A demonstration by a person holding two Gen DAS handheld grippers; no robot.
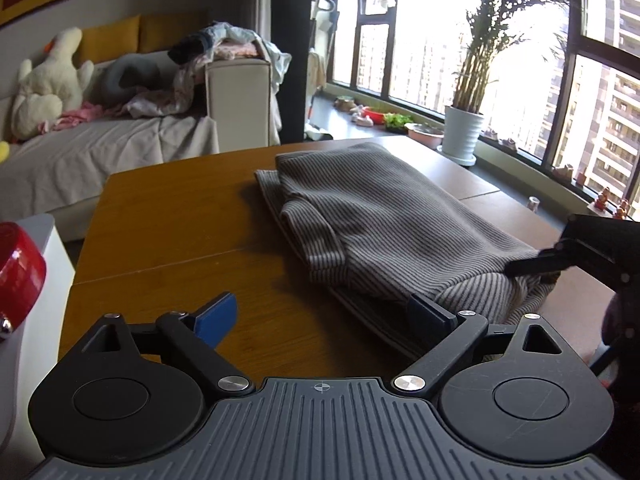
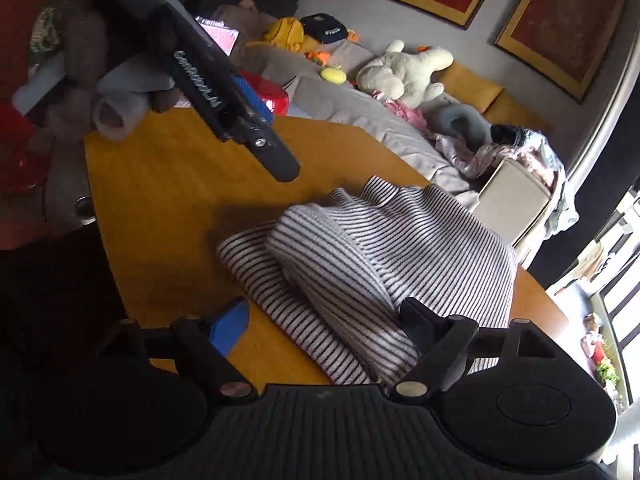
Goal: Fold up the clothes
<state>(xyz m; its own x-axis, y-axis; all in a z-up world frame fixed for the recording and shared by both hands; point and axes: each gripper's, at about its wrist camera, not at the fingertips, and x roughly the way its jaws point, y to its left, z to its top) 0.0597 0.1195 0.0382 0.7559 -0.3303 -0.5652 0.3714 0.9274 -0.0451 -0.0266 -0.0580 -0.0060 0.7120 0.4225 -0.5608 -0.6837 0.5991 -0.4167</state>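
A grey striped garment lies folded on the wooden table, right of centre in the left wrist view. My left gripper is open over bare wood, its right finger at the garment's near edge. One finger of the right gripper rests at the garment's right corner. In the right wrist view the same garment fills the middle, its near fold lying between the spread fingers of my right gripper, which is open with its pads off the cloth. A hand holds the left gripper at upper left, with one finger above the table.
A sofa behind the table carries a white plush toy and a heap of clothes. A potted plant stands by the windows. A red object sits on a white stand at the table's left.
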